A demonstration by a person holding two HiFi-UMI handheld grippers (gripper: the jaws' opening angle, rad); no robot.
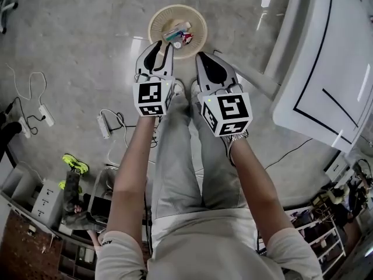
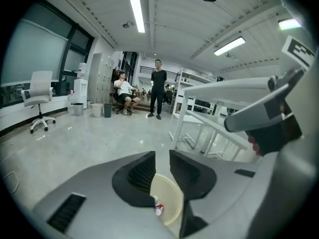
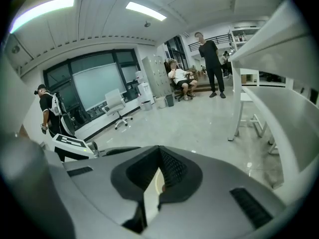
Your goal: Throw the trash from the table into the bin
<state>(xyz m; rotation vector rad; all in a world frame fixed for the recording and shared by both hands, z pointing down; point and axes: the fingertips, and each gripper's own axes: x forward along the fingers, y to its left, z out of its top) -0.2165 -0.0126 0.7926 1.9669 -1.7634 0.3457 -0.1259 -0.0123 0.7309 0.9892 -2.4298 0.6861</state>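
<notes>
Polished grey concrete floor [image 1: 87, 51] under me, office room, both tools held out in front above it. My left gripper [image 1: 160, 48] has its black ribbed jaws apart with nothing between them; the left gripper view only shows floor and bin through the gap. My right gripper [image 1: 204, 56] has its jaws together at the tips, empty too. Just past both tips, down on the floor, sits the round beige plastic bin [image 1: 154, 22]. Inside it lie a clear crumpled plastic bottle [image 1: 175, 34] and a small red-and-white wrapper [image 1: 187, 38], so that trash is in, not on the table. To my right is the white flat table [image 1: 315, 51] with black lines marked on it; the part I can see carries no trash, the rest is out of frame. Left on the floor are white power strips with cables [image 1: 105, 124]. Handling guess: this kind of trash is light and crushable. A bottle is slick and springy, so pinch it across the middle of the body or at the neck. A wrapper is soft and thin, so grab a bunched edge, jaws fully shut. Nothing fragile or heavy.
</notes>
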